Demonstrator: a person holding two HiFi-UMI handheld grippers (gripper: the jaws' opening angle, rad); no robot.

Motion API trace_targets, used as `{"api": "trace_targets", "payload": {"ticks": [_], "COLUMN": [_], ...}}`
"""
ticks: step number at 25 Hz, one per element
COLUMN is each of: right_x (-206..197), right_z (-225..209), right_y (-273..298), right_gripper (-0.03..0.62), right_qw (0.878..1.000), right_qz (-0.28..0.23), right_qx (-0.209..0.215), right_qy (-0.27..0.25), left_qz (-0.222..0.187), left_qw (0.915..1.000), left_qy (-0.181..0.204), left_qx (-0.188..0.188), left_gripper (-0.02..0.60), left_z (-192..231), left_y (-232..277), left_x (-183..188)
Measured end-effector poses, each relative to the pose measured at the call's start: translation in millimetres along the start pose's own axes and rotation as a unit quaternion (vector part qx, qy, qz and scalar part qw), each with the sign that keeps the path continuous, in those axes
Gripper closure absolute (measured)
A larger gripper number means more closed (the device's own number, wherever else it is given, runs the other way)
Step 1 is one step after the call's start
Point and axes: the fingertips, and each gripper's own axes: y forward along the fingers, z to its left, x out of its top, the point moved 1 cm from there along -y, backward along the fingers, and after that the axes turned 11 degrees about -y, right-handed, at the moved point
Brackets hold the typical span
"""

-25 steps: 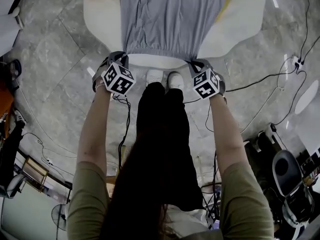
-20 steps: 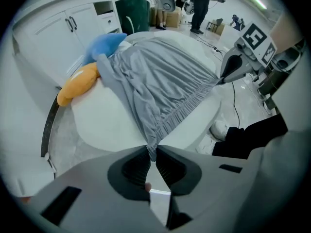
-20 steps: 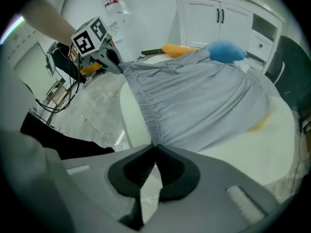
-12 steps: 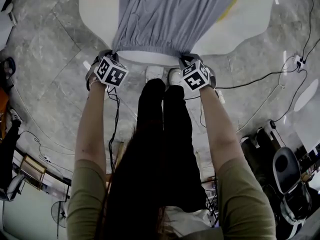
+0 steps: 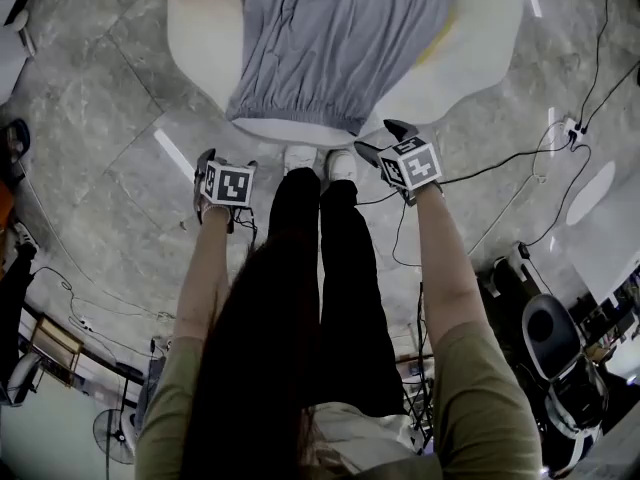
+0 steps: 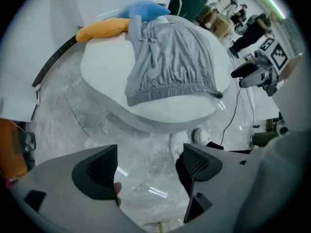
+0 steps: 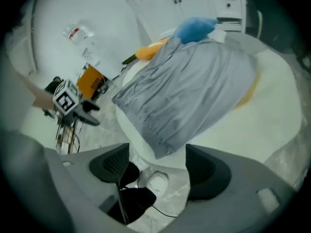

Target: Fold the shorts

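Observation:
The grey shorts (image 5: 335,43) lie spread on the white table (image 5: 475,53), their gathered waistband along the near edge. My left gripper (image 5: 226,173) hangs over the marble floor, short of the table. It points down and its jaws are opening with nothing between them. My right gripper (image 5: 382,138) is off the table's near right edge. Its jaws are also opening and hold nothing. In the left gripper view the shorts (image 6: 170,57) lie beyond the left gripper (image 6: 148,166). In the right gripper view the waistband corner of the shorts (image 7: 194,91) lies just beyond the right gripper (image 7: 158,166).
An orange cushion (image 6: 99,29) and a blue one (image 6: 143,8) sit at the table's far side. Cables (image 5: 520,153) run over the floor at right. The person's white shoes (image 5: 318,160) stand at the table's foot. White cabinets (image 7: 165,1) stand behind, and a chair (image 5: 555,333) at the lower right.
Both grippers have let go of the waistband and opened. The left one has drawn back from the table edge over the floor, and the shorts' waistband now rests on the table.

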Motion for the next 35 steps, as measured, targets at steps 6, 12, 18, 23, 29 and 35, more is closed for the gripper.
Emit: {"api": "trace_targets", "payload": {"ticks": [6,12,18,23,29,35], "right_x": [48,88,137,167,189,182], "right_z": [-99,-209,-287,-345,-394,-412], "right_y": [-76,-114,-125,-113,-86,-64], "right_gripper": [0.241,0.243,0.250,0.313,0.344,0.439], "right_qw": [0.976,0.954,0.958,0.961,0.948,0.950], "right_qz": [-0.116,-0.150,-0.172,-0.159,-0.166,-0.133], "right_qx": [-0.102,-0.143,-0.128,-0.134,-0.122,-0.159], "right_qy": [0.153,0.219,0.192,0.182,0.242,0.232], "left_qz": [-0.031,-0.082,-0.116,-0.108,-0.083,-0.065], "left_qw": [0.9979,0.9920,0.9886,0.9901,0.9905,0.9911], "left_qy": [0.012,0.066,0.080,0.080,0.102,0.102], "left_qx": [-0.056,-0.070,-0.054,-0.042,-0.040,-0.056], "left_gripper": [0.175,0.176,0.176,0.176,0.176,0.178], "left_z": [-93,-198,-271,-295,-307,-318], "left_y": [-23,-28,-1,27,62,75], "left_x": [-19,8,56,94,112,117]}}
